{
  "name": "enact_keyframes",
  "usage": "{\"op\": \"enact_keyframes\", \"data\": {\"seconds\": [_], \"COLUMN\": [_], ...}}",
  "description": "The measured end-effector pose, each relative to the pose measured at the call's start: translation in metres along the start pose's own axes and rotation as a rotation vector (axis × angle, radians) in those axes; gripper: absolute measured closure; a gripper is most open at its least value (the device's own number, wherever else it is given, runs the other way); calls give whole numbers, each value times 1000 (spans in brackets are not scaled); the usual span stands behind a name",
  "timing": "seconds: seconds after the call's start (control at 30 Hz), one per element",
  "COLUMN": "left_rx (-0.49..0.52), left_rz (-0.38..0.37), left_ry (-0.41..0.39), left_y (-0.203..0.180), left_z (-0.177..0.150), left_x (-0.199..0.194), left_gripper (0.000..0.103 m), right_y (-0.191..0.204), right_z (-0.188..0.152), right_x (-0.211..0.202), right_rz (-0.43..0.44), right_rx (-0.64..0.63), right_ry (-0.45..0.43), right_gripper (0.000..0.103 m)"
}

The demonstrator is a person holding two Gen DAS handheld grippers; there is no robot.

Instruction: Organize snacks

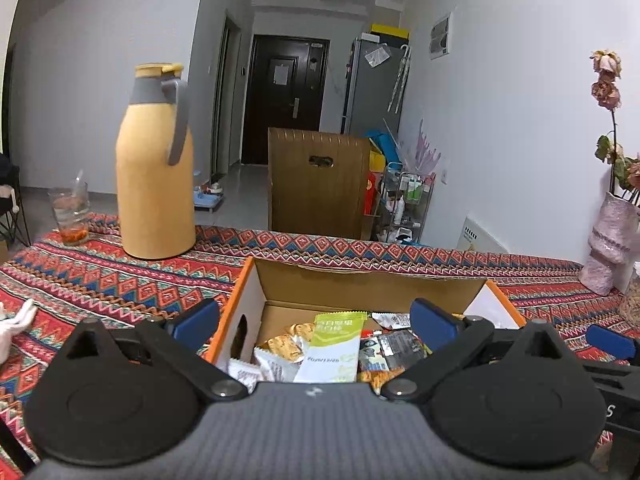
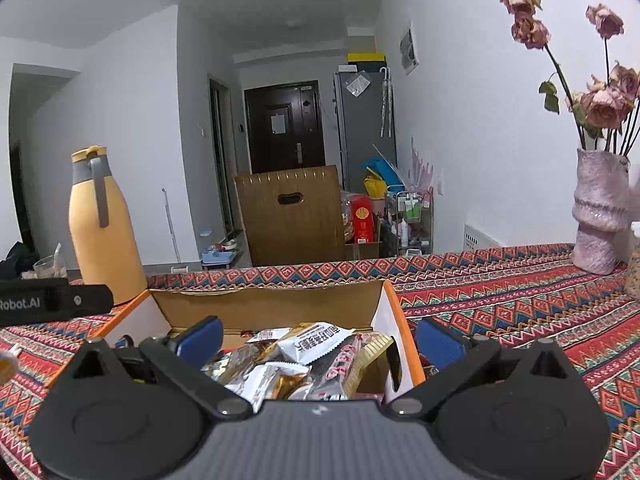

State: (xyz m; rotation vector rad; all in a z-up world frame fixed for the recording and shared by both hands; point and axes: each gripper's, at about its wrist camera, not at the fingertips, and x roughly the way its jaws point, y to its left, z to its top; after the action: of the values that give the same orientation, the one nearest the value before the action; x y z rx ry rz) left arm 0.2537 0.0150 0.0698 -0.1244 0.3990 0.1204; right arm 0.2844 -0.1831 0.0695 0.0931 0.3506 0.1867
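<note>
An open cardboard box [image 1: 360, 276] with orange edges sits on the patterned tablecloth, holding several snack packets. A green packet [image 1: 334, 346] lies on top near its middle. My left gripper [image 1: 316, 322] is open just above the box: one blue pad is outside the left wall, the other over the snacks. In the right wrist view the same box [image 2: 264, 294] holds a heap with a white packet [image 2: 316, 342] on top. My right gripper [image 2: 319, 340] is open, straddling the box's right wall. Neither gripper holds anything.
A tall yellow thermos jug [image 1: 154, 184] and a glass with a spoon [image 1: 70, 210] stand at the back left. At the right stands a pink vase [image 2: 598, 216] of dried roses. A wooden chair back [image 1: 316, 184] rises beyond the table's far edge.
</note>
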Motion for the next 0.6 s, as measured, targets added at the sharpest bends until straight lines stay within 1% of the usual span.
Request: {"op": "enact_keyframes", "data": {"seconds": [0.1,0.2,0.3,0.4,0.6], "left_rx": [5,15,24,29,38], "left_rz": [-19,-23,-30,-34,-64], "left_ry": [-14,-22,-19,-16,-7], "left_y": [1,3,6,7,9], "left_z": [-4,-10,-19,-32,-59], "left_x": [-22,-46,-68,-91,-132], "left_gripper": [0,0,0,0,0], "right_y": [0,-2,-3,-6,-5], "right_z": [-1,-7,-14,-23,-43], "right_x": [-20,-43,-65,-90,-138], "right_rz": [6,16,20,28,50], "right_rx": [2,7,7,18,15], "right_ry": [-8,-8,-8,-6,2], "right_gripper": [0,0,0,0,0]}}
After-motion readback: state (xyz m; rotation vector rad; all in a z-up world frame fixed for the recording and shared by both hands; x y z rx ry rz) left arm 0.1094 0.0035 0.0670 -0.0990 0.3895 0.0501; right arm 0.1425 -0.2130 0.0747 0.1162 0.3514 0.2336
